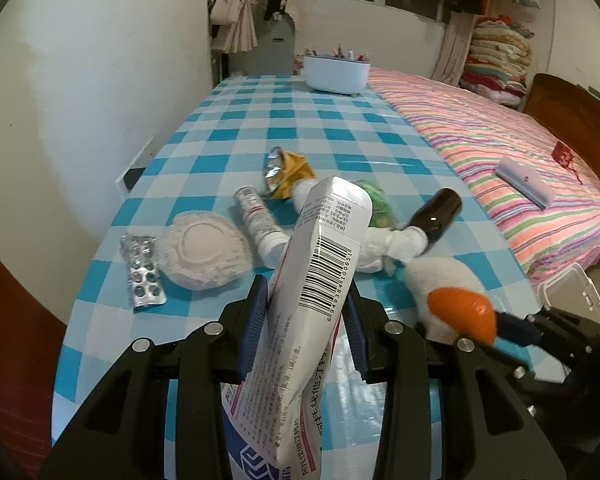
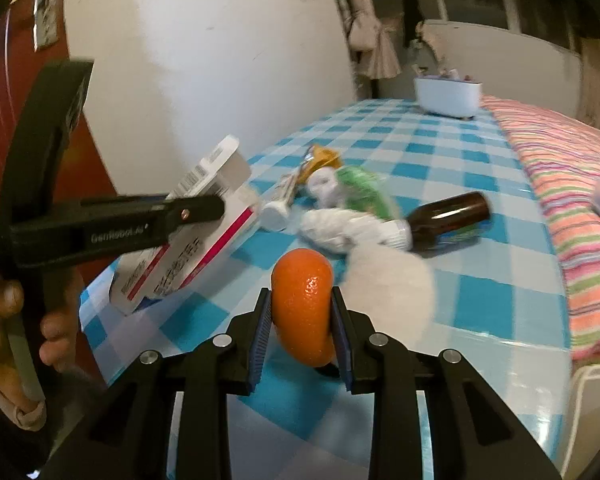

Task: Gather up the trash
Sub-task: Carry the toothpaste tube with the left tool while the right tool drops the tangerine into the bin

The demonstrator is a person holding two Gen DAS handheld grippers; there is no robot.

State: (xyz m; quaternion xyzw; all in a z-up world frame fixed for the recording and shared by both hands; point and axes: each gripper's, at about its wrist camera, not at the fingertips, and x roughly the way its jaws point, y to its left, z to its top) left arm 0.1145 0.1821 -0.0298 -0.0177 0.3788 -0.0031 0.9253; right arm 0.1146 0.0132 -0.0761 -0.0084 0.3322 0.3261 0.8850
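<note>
The left gripper is clamped on a white medicine carton, its blue pads pressed against the two broad faces partway along the box, which is raised off the checked tablecloth with the barcode end pointing away. The carton is judged light and thin-walled; it appears slightly bowed at the grip, so firm pressure will crush it, and a hold across the flat faces near mid-length suits it best. The right gripper pinches a piece of orange peel between its pads, held just above the near end of the table. The peel is judged light, pliable and somewhat slick on its outer skin; a hold across its thickest curved part is the safest. Remaining trash lies in a cluster at mid-table: a brown bottle on its side, crumpled white tissue, a green wrapper, a yellow foil wrapper, a small tube, a foil blister pack and a round white pad. The left wrist view alone shows the blister pack and the round pad; the right wrist view alone shows the person's left hand around the left gripper handle and the carton's red-striped side.
</note>
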